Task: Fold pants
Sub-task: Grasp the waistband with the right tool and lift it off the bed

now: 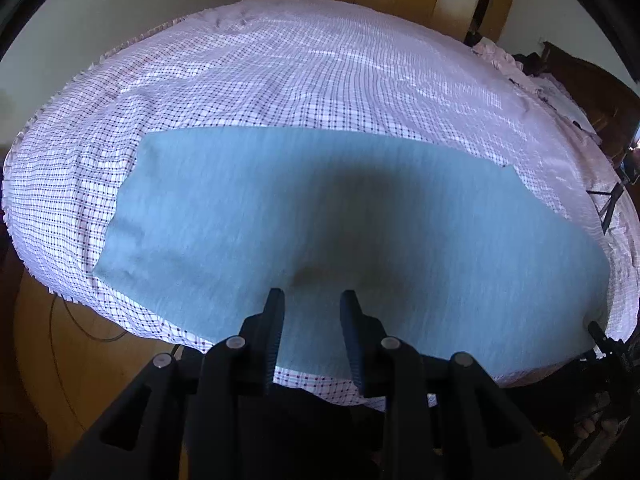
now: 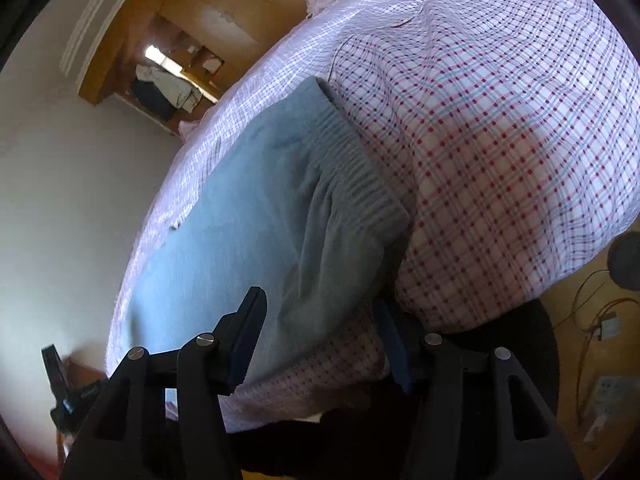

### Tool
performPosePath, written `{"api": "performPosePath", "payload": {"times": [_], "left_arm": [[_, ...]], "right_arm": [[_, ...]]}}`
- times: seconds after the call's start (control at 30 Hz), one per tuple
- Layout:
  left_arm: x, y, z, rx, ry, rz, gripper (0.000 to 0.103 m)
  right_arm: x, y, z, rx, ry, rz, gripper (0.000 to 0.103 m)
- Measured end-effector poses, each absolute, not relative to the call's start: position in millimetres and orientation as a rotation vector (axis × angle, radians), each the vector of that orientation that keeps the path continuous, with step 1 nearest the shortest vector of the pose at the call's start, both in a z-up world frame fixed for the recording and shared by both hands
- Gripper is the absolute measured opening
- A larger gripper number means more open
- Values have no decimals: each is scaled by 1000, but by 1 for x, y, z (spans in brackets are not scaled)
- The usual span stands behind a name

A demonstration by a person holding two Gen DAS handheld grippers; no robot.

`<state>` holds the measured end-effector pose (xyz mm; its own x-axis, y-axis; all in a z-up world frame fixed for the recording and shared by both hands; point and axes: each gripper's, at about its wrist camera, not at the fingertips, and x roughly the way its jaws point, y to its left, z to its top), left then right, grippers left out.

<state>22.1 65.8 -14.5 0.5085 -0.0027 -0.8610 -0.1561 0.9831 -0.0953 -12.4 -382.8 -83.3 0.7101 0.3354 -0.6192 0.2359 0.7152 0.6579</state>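
Your left gripper hangs just above the light blue pants, its two black fingers spread apart with only blue cloth showing in the gap between them, so it is open and holds nothing. The pants lie flat on the checked bedsheet, spread wide across the near part of the bed, and a dark shadow falls on the fabric right ahead of the fingertips. The near edge of the pants runs close to the front edge of the mattress, where a strip of the sheet shows just below the gripper. Your right gripper sits at the waist end of the pants, also with its jaws parted wide; the left finger shows clearly over the blue fabric, while the right finger is partly hidden in shadow beside the cloth. Nothing is pinched between them. From this view the ribbed elastic waistband runs diagonally, its lower corner lifted slightly off the sheet near the right finger, and the checked sheet bulges just beyond it. The wooden floor with some cables lies past the bed's edge on the right.
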Motion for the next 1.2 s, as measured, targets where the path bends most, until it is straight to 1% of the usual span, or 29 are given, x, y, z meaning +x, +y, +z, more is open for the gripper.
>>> {"api": "performPosePath", "payload": {"times": [0.13, 0.17, 0.23, 0.43, 0.57, 0.67, 0.77, 0.9, 0.93, 1.0, 1.1, 1.2], "left_arm": [[24, 65, -17, -157, 1051, 95, 30], [24, 64, -18, -157, 1053, 95, 30], [24, 64, -19, -154, 1055, 90, 30], [23, 65, -23, -155, 1046, 100, 30], [23, 69, -26, -157, 1042, 120, 30], [23, 72, -29, -171, 1048, 125, 30], [21, 72, -28, -162, 1045, 124, 30], [20, 73, -26, -136, 1035, 140, 30], [19, 73, -25, -135, 1032, 143, 30], [18, 75, -24, -135, 1026, 148, 30], [16, 78, -22, -125, 1015, 166, 30], [14, 84, -20, -121, 1008, 184, 30]], "right_arm": [[-13, -391, -81, 854, 724, 51, 49], [-17, -394, -78, 879, 677, 57, 46], [-18, -396, -73, 881, 643, 58, 44], [-12, -395, -88, 883, 703, 49, 44], [-4, -387, -87, 829, 723, 35, 44], [4, -387, -85, 821, 696, 16, 44], [12, -391, -87, 877, 652, -27, 44], [25, -394, -84, 892, 639, -46, 44], [28, -393, -82, 896, 639, -47, 41], [27, -396, -79, 911, 637, -53, 23], [21, -401, -71, 902, 623, -24, 13], [12, -392, -54, 837, 599, -7, 10]]}}
